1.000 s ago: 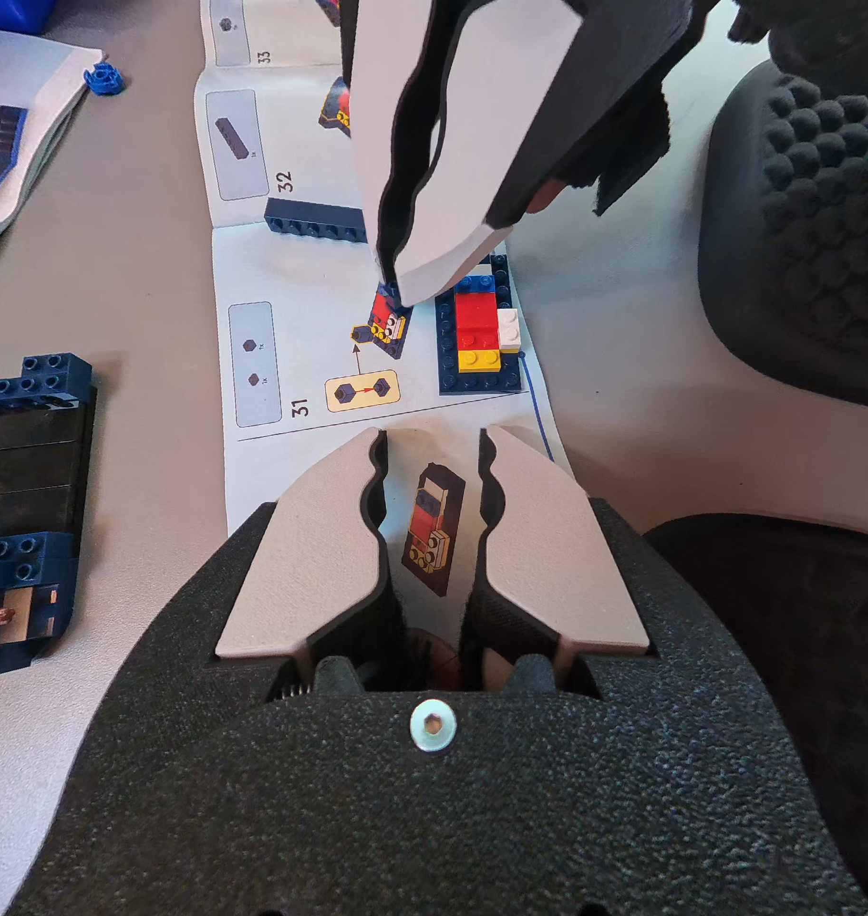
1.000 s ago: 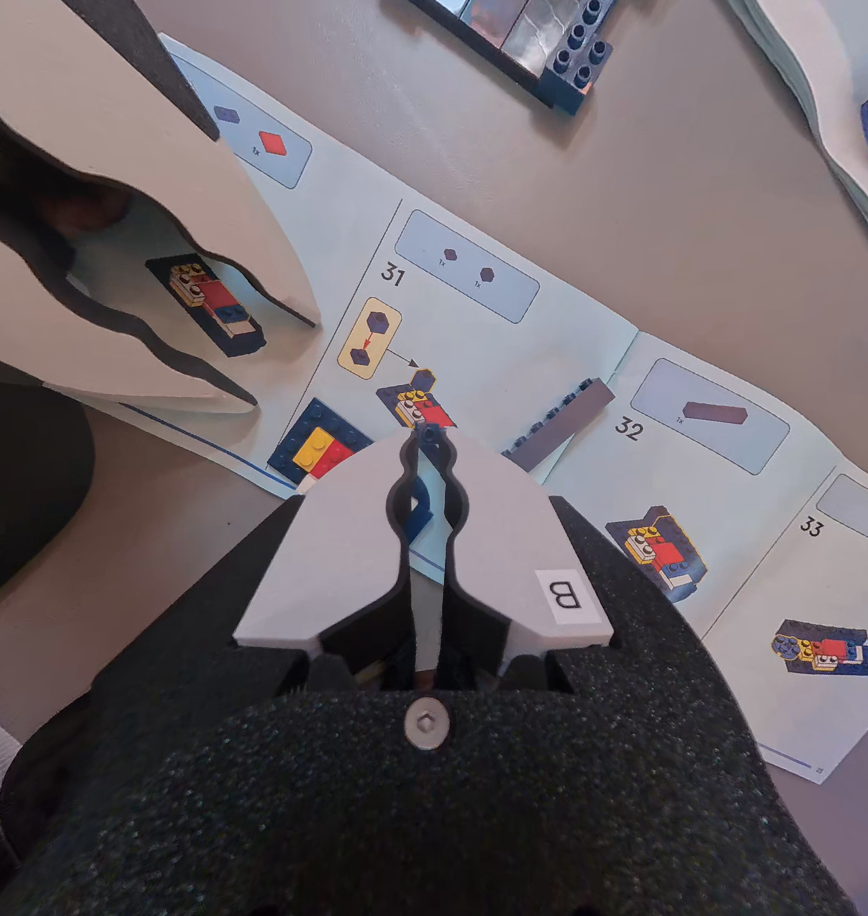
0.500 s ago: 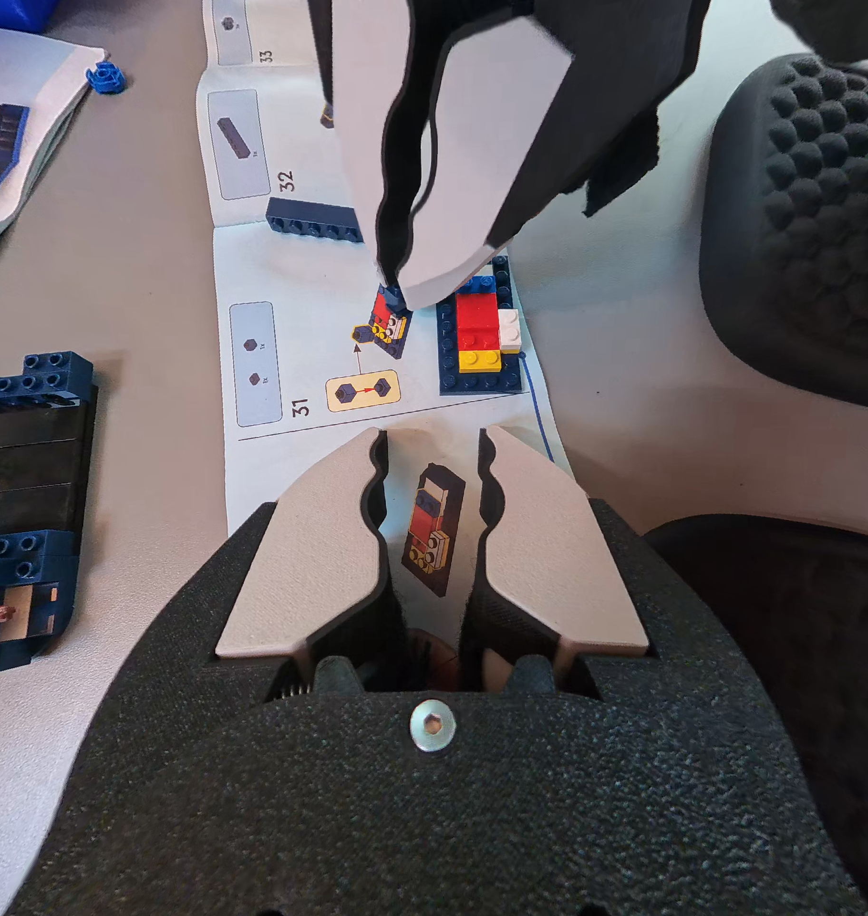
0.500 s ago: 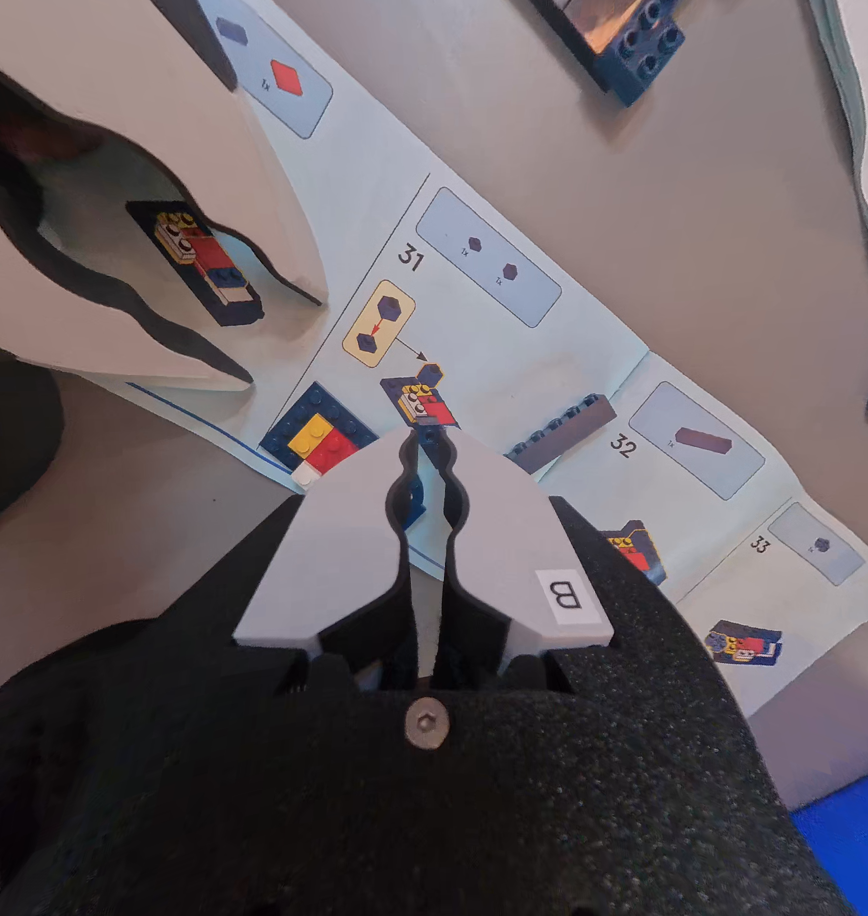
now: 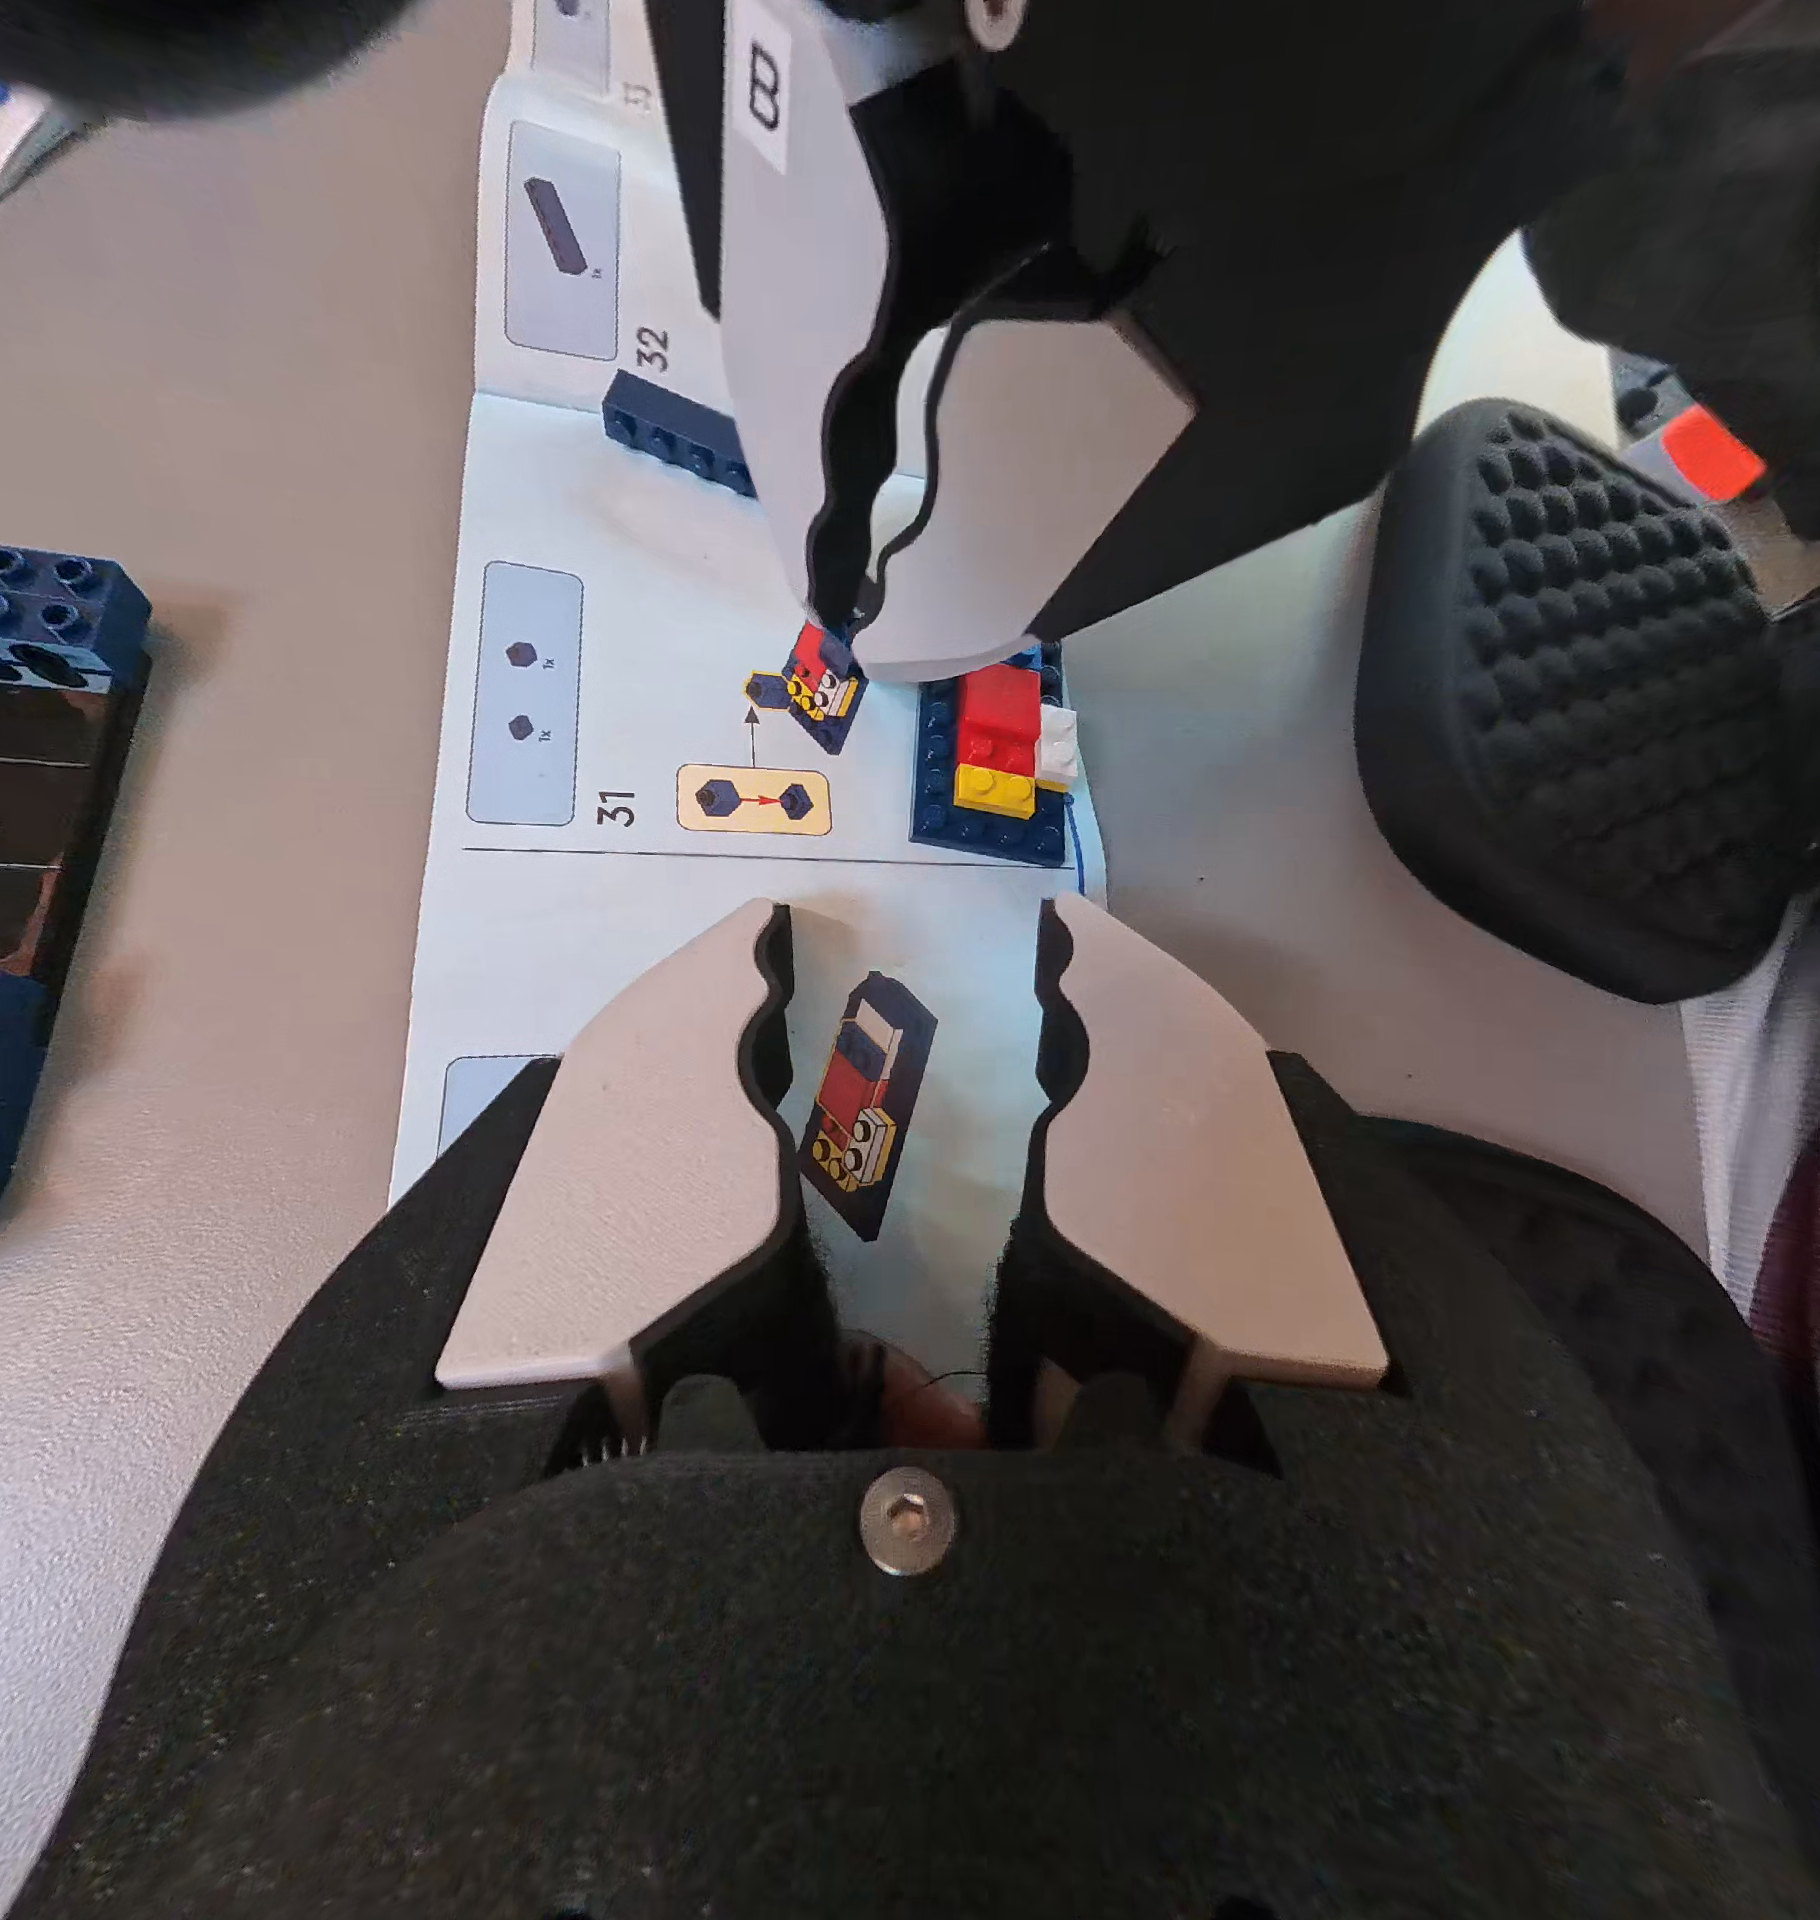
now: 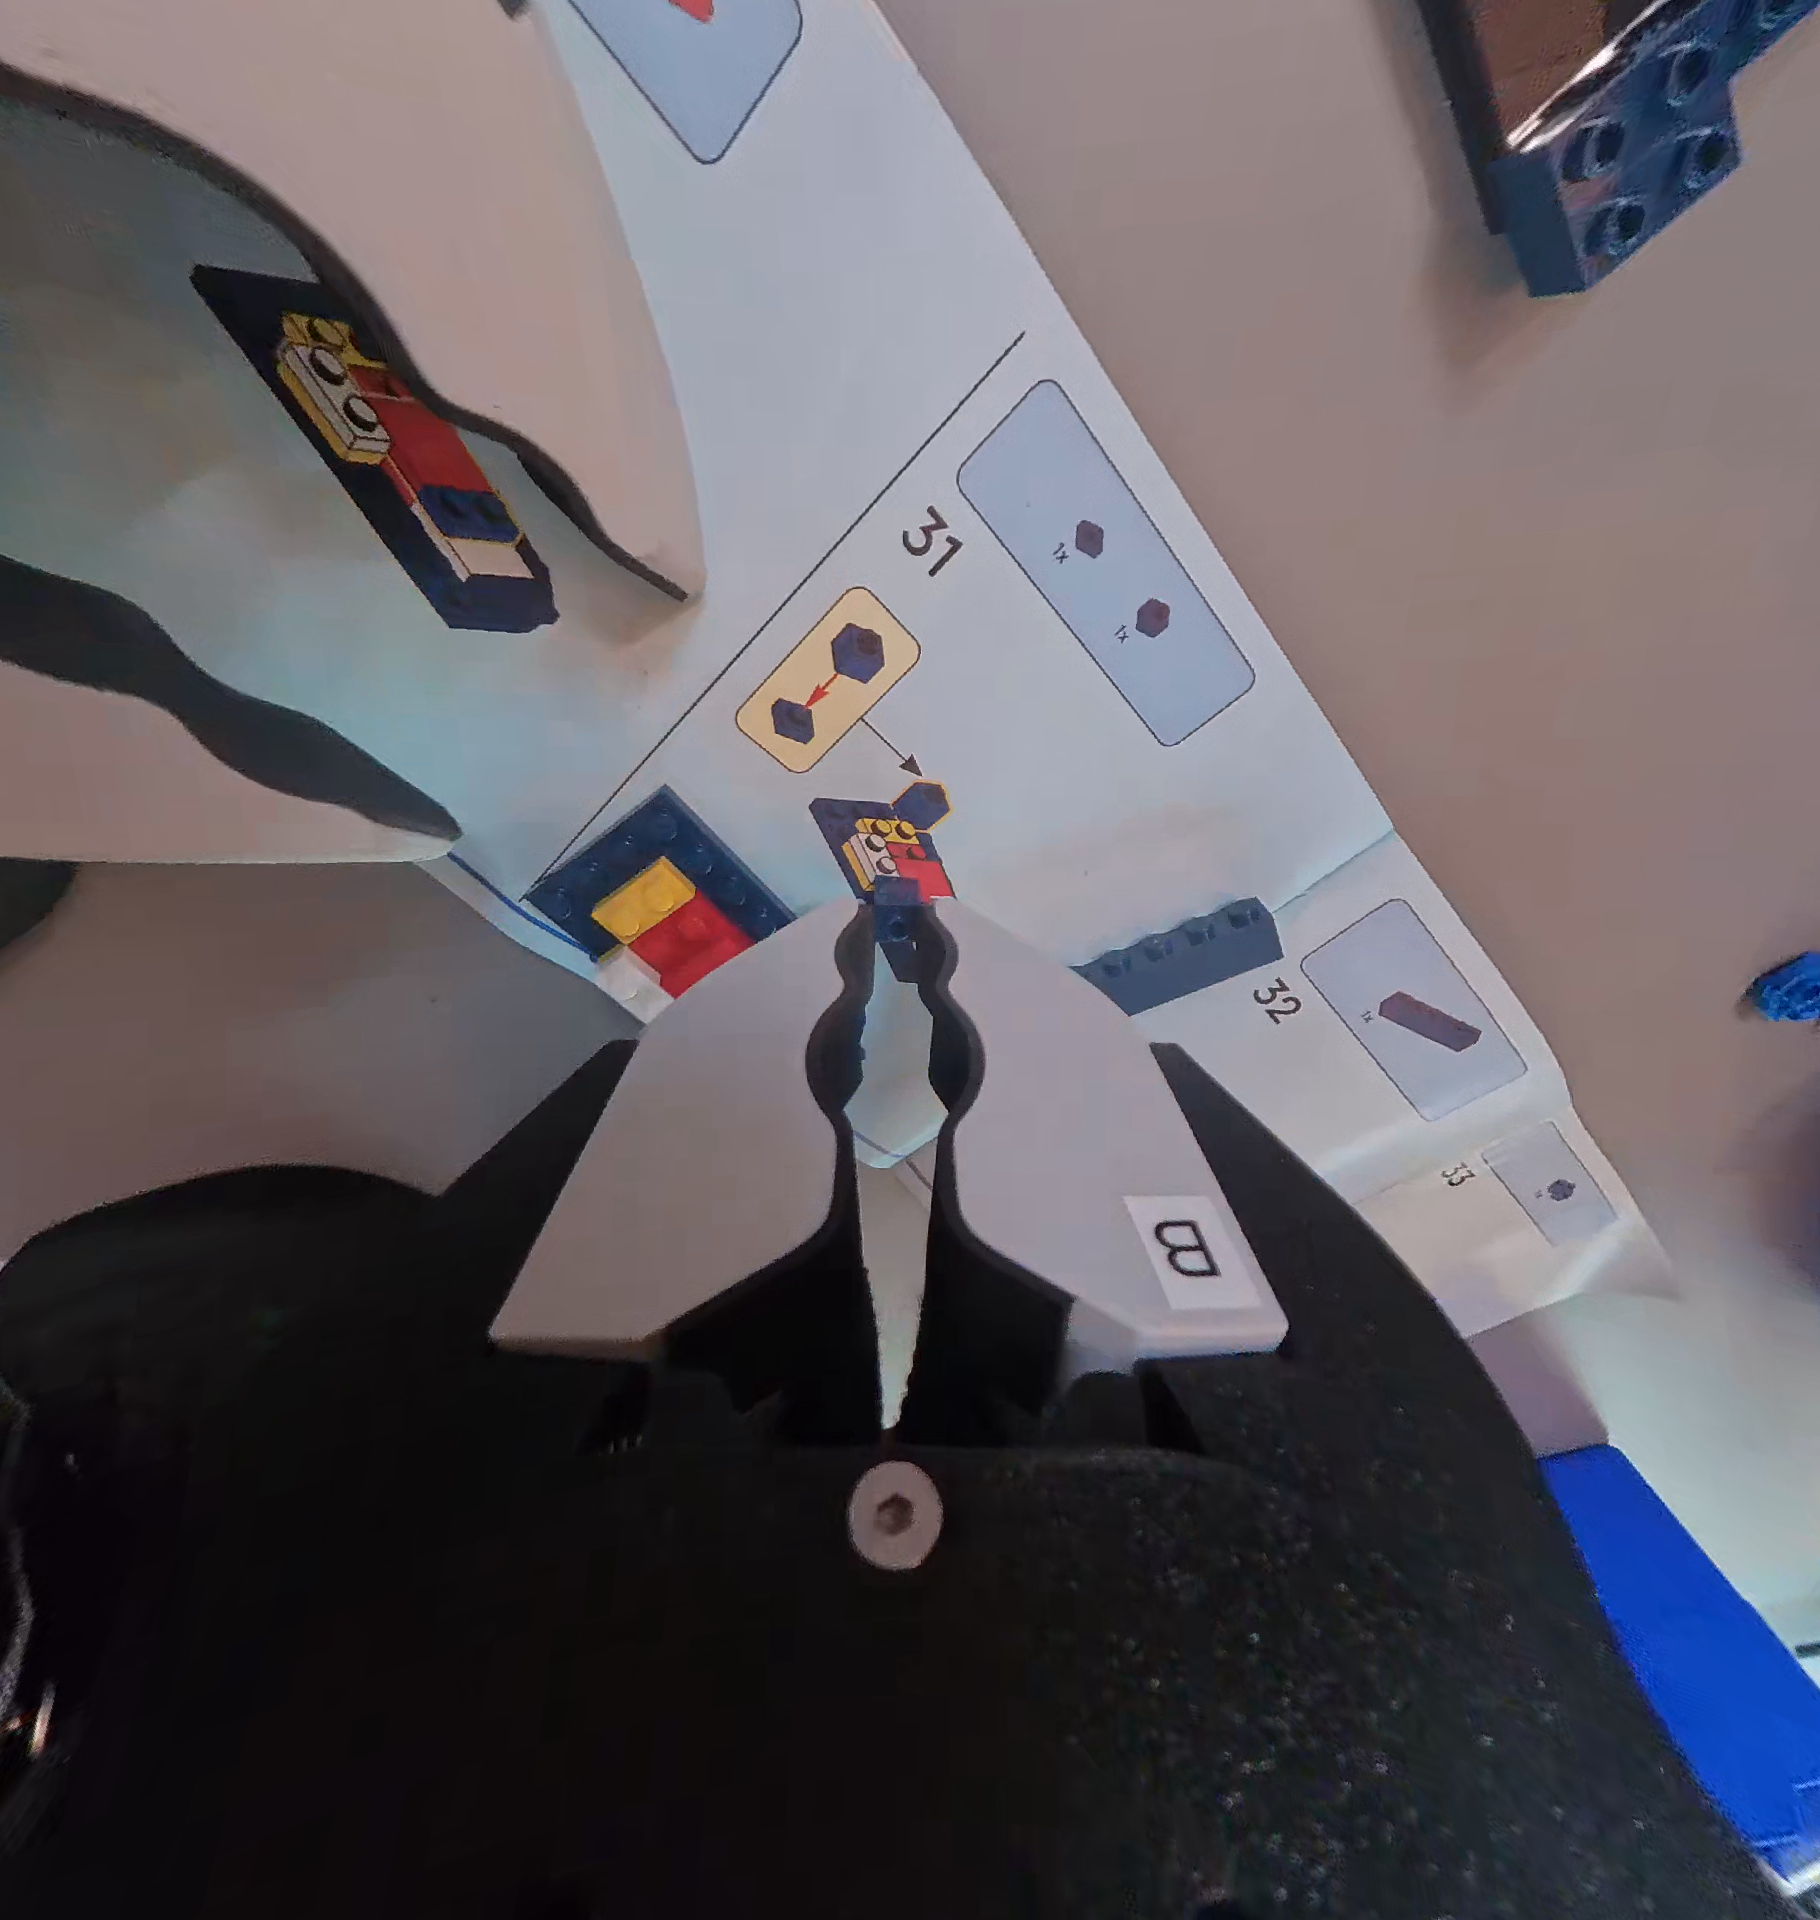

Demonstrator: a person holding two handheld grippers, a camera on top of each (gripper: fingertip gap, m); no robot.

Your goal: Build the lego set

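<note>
Small dark-blue plastic brick (image 6: 898, 925) is clamped in right gripper (image 6: 901, 914) jaws, over folded paper instruction sheet (image 6: 1041, 727). Left gripper (image 5: 906, 914) jaws apart, bare, near blue-plate brick assembly (image 5: 994, 748) on grey counter (image 5: 210, 416).

A small dark blue brick (image 6: 893, 920) is pinched by the right tongs (image 6: 901, 914), just above the booklet (image 6: 1145, 810), beside a blue plate (image 6: 724, 868) with red, yellow and white bricks.

This looks like a desk in an office or hobby room. A plain grey bench (image 5: 262, 364) carries an unfolded brick-building instruction sheet (image 5: 573, 935); on its right edge sits a small brick model (image 5: 999, 748), left of it on the bench a larger dark blue build (image 5: 33, 727), and right of it a black mesh chair seat (image 5: 1571, 707).
</note>
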